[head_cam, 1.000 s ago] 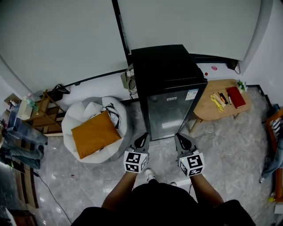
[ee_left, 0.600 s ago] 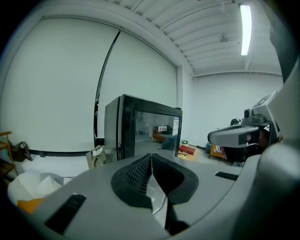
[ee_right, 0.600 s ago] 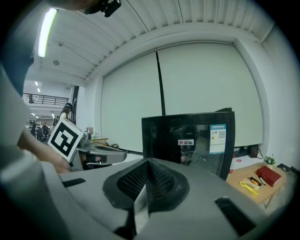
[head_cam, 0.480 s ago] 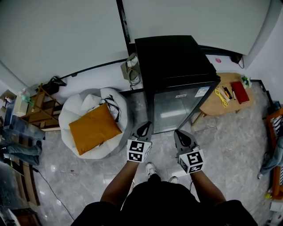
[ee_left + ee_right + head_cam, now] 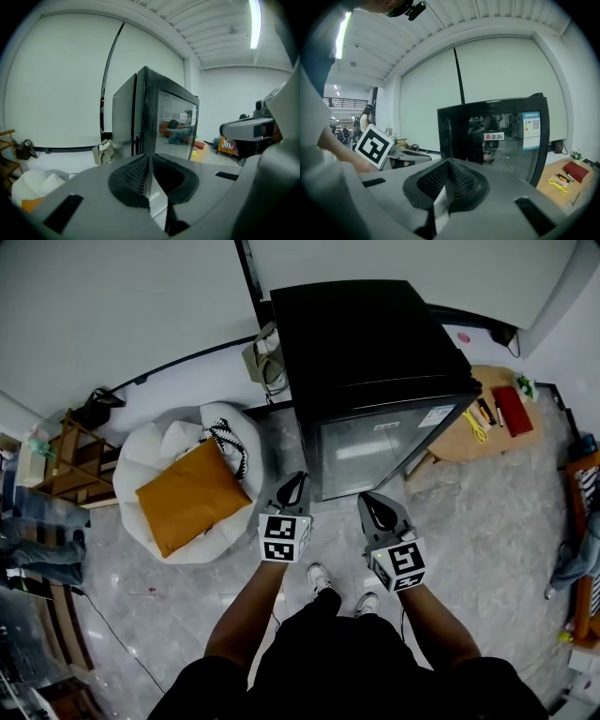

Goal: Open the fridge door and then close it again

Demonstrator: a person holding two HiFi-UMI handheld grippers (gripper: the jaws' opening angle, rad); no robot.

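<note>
Black glass-fronted fridge (image 5: pixel 367 348) stands upright, door shut.
Its door faces the left gripper (image 5: pixel 298 478) and right gripper (image 5: pixel 367 499), both pinched closed on nothing.

A black fridge (image 5: pixel 375 352) fills the way at twelve o'clock, its glass door (image 5: pixel 370 454) shut and facing the left gripper (image 5: pixel 297 480) and right gripper (image 5: pixel 367 499), both with jaws together and just short of it. At ten o'clock a white beanbag (image 5: pixel 155 460) bearing an orange cushion (image 5: pixel 187 501) crowds the fridge's left flank (only a gap of floor runs between them). At two o'clock a round wooden table (image 5: pixel 459 444) stands just beside the fridge's right side. Open marble floor (image 5: pixel 487 549) lies at three and four o'clock, and at eight o'clock a cable (image 5: pixel 103 634) trails across it.
</note>
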